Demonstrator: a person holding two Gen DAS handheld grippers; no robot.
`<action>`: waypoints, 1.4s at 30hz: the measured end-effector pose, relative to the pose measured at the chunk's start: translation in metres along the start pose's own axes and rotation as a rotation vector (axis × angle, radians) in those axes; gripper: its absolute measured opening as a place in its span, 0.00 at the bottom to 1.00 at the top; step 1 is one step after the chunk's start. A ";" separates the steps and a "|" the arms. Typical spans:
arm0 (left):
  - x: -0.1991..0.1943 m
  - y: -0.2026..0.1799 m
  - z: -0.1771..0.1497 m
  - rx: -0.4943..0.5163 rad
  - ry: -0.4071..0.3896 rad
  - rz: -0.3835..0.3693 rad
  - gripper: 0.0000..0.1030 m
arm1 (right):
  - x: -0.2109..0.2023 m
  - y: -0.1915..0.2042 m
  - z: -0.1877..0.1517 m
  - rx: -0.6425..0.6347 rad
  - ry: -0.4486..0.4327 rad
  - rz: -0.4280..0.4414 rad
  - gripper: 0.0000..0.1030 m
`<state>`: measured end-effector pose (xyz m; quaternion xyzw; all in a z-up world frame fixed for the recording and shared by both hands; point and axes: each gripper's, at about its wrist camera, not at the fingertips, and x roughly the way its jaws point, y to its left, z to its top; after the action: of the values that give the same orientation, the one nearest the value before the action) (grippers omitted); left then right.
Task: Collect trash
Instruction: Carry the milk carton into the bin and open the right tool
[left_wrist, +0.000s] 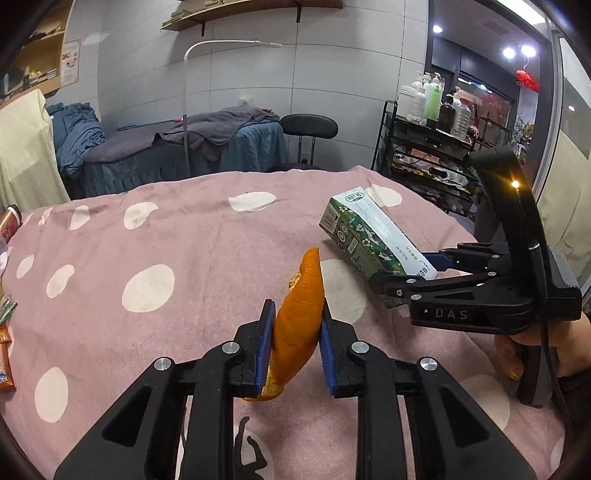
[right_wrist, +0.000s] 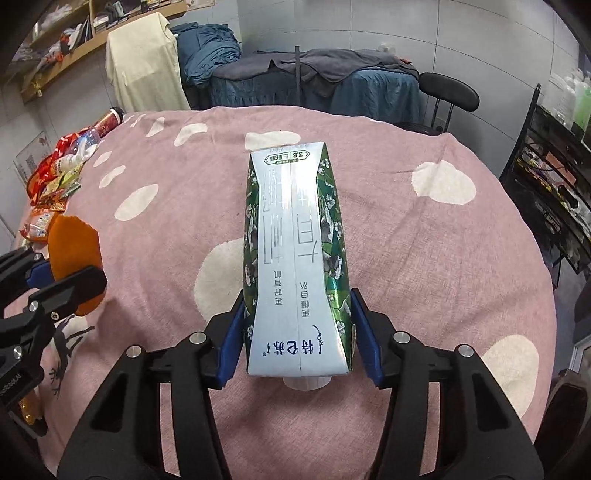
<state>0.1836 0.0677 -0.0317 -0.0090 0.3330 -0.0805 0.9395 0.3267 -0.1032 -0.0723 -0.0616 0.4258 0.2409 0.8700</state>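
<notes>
My left gripper (left_wrist: 297, 321) is shut on an orange peel (left_wrist: 297, 325), held upright above the pink dotted tablecloth (left_wrist: 147, 240). The peel also shows in the right wrist view (right_wrist: 74, 251), with the left gripper (right_wrist: 55, 284) at the left edge. My right gripper (right_wrist: 297, 332) is shut on a green and white milk carton (right_wrist: 295, 258) that points away from me, held above the cloth. In the left wrist view the carton (left_wrist: 369, 236) sticks out of the right gripper (left_wrist: 417, 273) at the right, tilted up to the left.
A pile of snack wrappers (right_wrist: 55, 177) and a bottle (right_wrist: 107, 122) lies at the table's far left edge. Wrappers also show in the left wrist view (left_wrist: 5, 332). Beyond the table stand a massage bed (left_wrist: 184, 147), a black chair (left_wrist: 308, 127) and a black trolley with bottles (left_wrist: 436, 147).
</notes>
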 end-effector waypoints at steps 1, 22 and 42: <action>-0.002 0.001 0.000 -0.004 -0.007 -0.001 0.22 | -0.005 -0.002 -0.002 0.015 -0.007 0.012 0.52; -0.042 -0.045 -0.015 -0.042 -0.077 -0.107 0.22 | -0.116 -0.046 -0.068 0.219 -0.168 0.140 0.52; -0.041 -0.105 -0.018 -0.012 -0.066 -0.266 0.22 | -0.188 -0.109 -0.148 0.450 -0.287 0.051 0.52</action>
<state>0.1260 -0.0290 -0.0129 -0.0616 0.2981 -0.2022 0.9309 0.1750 -0.3134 -0.0310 0.1789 0.3422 0.1683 0.9069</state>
